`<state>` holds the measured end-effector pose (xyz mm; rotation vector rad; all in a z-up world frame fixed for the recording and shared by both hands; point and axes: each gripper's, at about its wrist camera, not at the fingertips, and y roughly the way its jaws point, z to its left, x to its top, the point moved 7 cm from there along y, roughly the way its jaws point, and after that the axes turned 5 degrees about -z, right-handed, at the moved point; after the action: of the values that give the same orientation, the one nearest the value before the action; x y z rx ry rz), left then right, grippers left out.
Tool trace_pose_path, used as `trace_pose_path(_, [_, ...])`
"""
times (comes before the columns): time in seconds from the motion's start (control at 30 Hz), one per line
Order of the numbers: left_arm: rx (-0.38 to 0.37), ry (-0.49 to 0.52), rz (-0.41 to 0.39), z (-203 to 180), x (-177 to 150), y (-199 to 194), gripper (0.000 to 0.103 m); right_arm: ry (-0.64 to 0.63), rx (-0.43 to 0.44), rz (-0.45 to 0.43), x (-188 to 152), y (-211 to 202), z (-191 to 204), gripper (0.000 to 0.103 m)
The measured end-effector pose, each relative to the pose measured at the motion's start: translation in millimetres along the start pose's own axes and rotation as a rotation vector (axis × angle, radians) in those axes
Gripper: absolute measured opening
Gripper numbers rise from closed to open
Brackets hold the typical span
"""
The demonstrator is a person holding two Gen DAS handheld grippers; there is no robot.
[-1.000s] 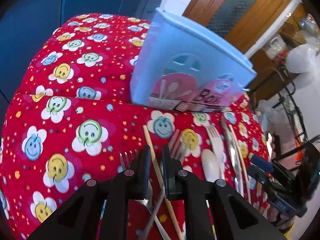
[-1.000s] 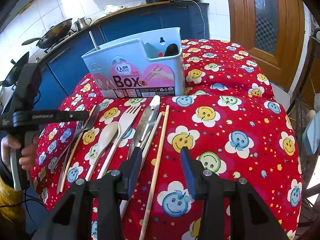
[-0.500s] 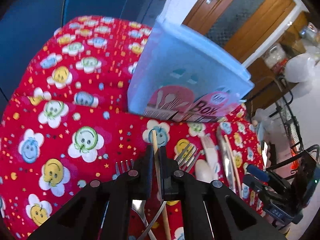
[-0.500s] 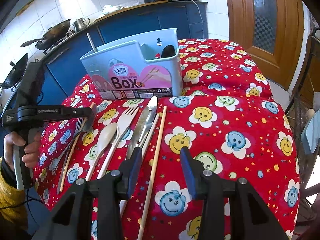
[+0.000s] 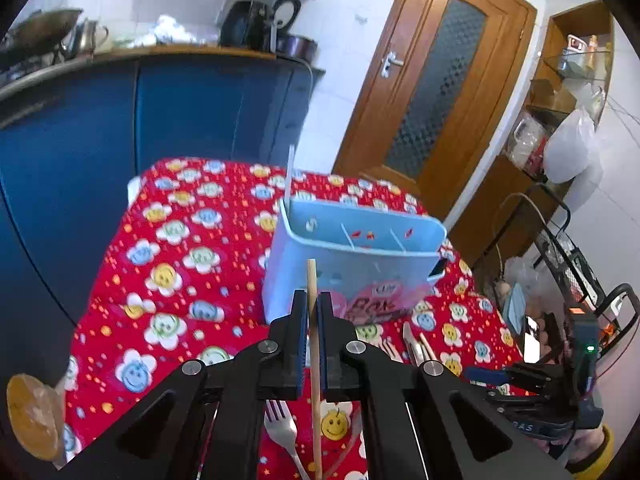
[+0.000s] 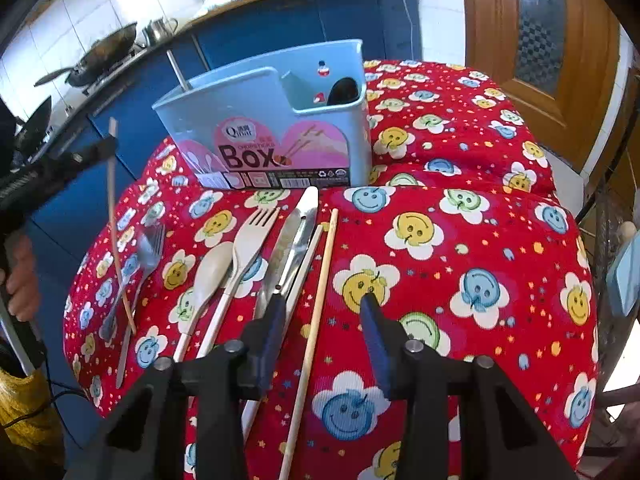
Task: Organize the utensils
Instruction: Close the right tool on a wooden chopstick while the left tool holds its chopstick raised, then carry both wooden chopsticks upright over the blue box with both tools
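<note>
utensils are mostly unsorted: the left gripper [image 5: 311, 312] pinches one wooden chopstick [image 5: 313, 344] lifted off the cloth, short of the blue box [image 6: 272, 120], which already holds a dark utensil in its right compartment. left to right the metal fork [image 6: 148, 248], spoon [image 6: 212, 268], pale fork [image 6: 250, 240], knife [image 6: 294, 236] and second chopstick [image 6: 316, 304] lie on the tablecloth [image 6: 460, 248]. the right gripper [image 6: 320, 320] hangs wide, holding nothing, with bare cloth to its right.

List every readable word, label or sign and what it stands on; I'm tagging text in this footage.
"Box": big dark letters on the pink label of the blue holder.
"Q...": round logo above it; the rest is too small to read.
A small line above "Box" and the fine print strip along the label's foot: too small to read.
Left hand-held gripper side, seen in the right view: blurred, unreadable.
</note>
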<state>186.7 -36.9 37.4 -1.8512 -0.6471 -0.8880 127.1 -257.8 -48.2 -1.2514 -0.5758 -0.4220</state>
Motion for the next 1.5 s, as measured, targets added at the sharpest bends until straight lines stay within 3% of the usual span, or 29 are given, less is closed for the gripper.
trace_pose_path(0.17, [0.008,0.016,-0.049,-1,7,-12,0.004,-0.018,-0.015,0.082,7,15,-2,0.024])
trace_pose_path(0.47, [0.015,0.034,-0.082,-2,12,-24,0.004,-0.063,-0.036,0.219,21,41,0,0.020])
trace_pose_path(0.6, [0.010,0.035,-0.093,-3,13,-27,0.004,-0.076,-0.042,0.246,27,46,3,0.020])
trace_pose_path(0.7, [0.004,0.032,-0.099,-5,13,-28,0.004,-0.058,-0.045,0.227,30,47,-1,0.009])
trace_pose_path(0.87, [0.003,0.032,-0.103,-5,14,-30,0.004,0.023,0.005,0.143,28,36,-11,0.006])
trace_pose_path(1.07, [0.008,0.034,-0.149,-8,26,-39,0.004,0.052,0.066,-0.057,39,-8,-7,0.006])
trace_pose_path(1.5, [0.042,0.061,-0.312,-20,94,-50,0.004,0.022,0.130,-0.459,103,-84,15,0.006])
